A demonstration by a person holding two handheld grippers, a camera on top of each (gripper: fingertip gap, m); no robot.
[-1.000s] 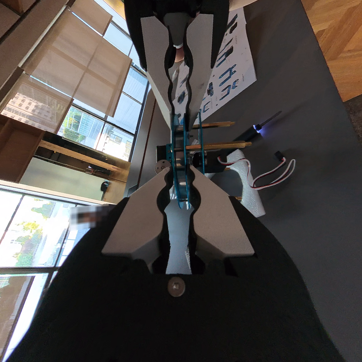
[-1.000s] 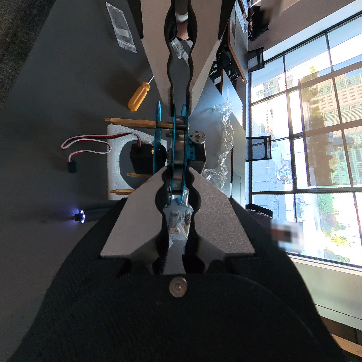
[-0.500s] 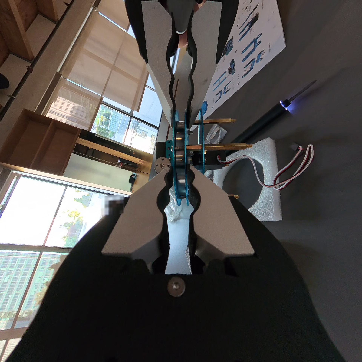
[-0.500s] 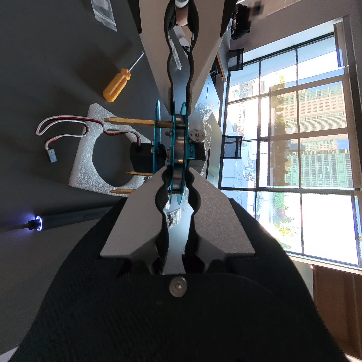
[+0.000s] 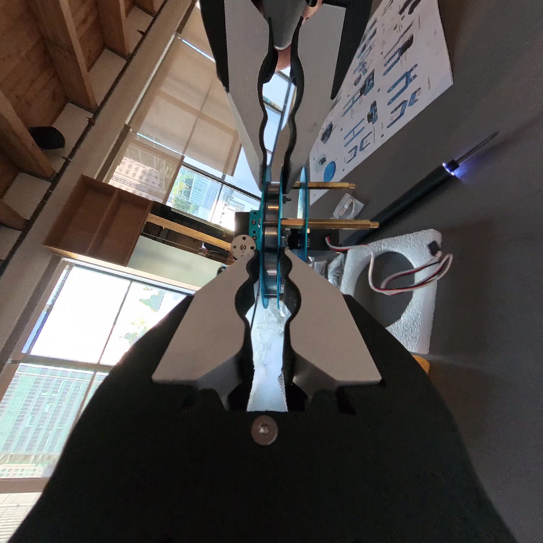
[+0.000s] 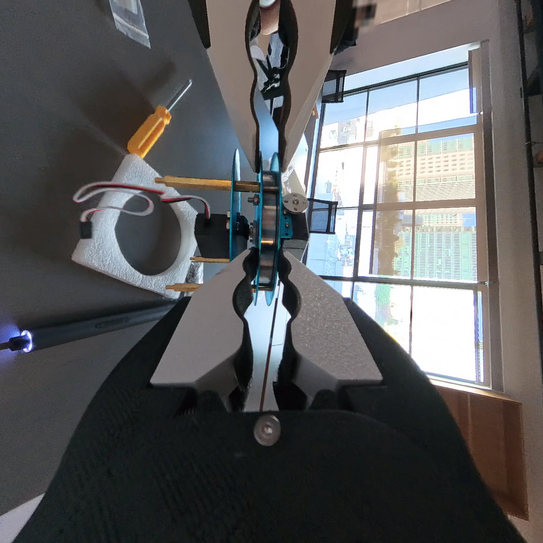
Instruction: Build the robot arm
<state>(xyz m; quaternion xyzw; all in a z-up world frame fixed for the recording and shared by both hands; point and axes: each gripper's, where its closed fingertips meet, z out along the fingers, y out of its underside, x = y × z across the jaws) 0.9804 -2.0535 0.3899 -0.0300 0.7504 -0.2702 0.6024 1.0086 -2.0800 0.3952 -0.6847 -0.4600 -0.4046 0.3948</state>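
The left gripper [image 5: 271,255] is clamped on the rim of a blue disc assembly [image 5: 271,235], seen edge-on at the centre of the left wrist frame. The right gripper [image 6: 268,249] pinches the same assembly from the opposite side; in each wrist view the other gripper comes down from the top edge onto the discs. The assembly is a stack of thin blue metal discs with a silvery ring between two of them, brass standoffs [image 6: 194,185] sticking out sideways, and a black servo [image 6: 211,232] with a red, white and black lead [image 6: 117,199].

Behind it, in the left half of the right wrist frame, a white foam block with a round hole [image 6: 132,235] lies on the dark grey table [image 6: 58,117]. An orange-handled screwdriver [image 6: 150,132] lies just above the foam, and a dark powered screwdriver with a glowing blue tip [image 6: 73,329] lies at lower left. A small clear bag [image 6: 129,20] sits at the top left.

In the upper right of the left wrist frame lies a white printed sheet with blue part drawings [image 5: 396,88]; its print is too small to read. Crinkled clear plastic [image 5: 270,326], probably a wrapper, shows between the left gripper's fingers.
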